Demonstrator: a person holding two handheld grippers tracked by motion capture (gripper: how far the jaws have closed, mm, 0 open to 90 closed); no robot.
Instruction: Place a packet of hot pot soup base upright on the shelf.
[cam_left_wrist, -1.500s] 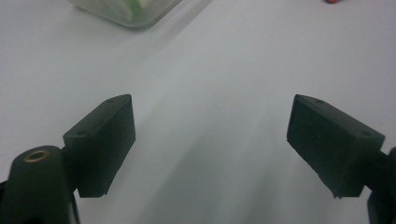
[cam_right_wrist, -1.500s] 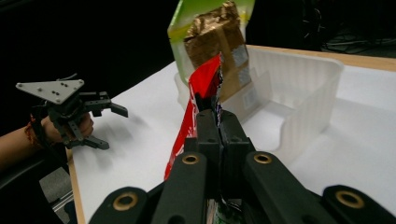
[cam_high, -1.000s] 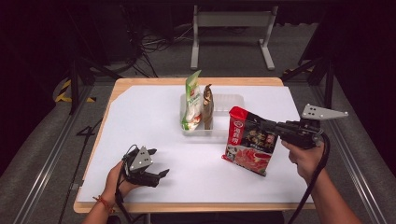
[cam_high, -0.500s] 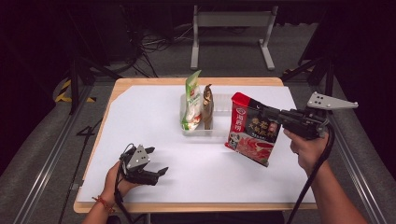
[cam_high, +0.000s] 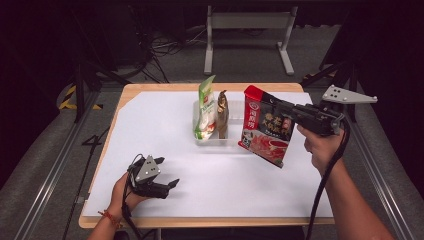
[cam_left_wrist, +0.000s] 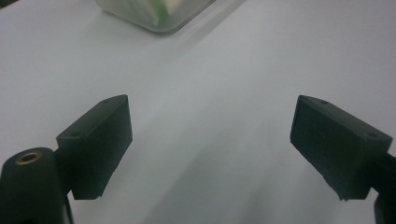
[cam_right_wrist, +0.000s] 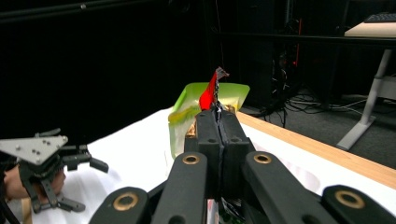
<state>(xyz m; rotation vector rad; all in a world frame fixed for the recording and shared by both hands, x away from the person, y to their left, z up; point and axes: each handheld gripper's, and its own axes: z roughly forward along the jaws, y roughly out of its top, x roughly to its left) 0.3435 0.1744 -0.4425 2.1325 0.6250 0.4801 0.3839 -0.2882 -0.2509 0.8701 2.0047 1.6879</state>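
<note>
Centrally, item one: a red printed pouch (cam_high: 265, 127), held off the table at right of centre in the high view, hanging tilted with its lower corner toward the bottom of the frame. It is pinched at its upper right edge, likely so the flat face stays vertical and can be slotted in on edge. In the right gripper view its red top edge (cam_right_wrist: 208, 95) stands up thin between the shut jaws.

Item two: right claw (cam_high: 280, 107), closed on the pouch, held level by the person's right hand (cam_high: 320, 145) at right of frame; a black cable trails down from it.

Item three: clear tray (cam_high: 212, 140), just left of the pouch, upper centre of the table. It holds a green-and-white pouch (cam_high: 206, 107) and a brown pouch (cam_high: 222, 115), both standing on edge side by side. The free space at the tray's right end looks, as a judgement, like the intended slot.

Item four: left claw (cam_high: 167, 172), lower left of the frame, jaws spread wide and holding nothing, resting low over the sheet, apparently parked clear of the work.

Item five: table (cam_high: 300, 222), wooden edge showing around a white sheet (cam_high: 150, 125).
</note>
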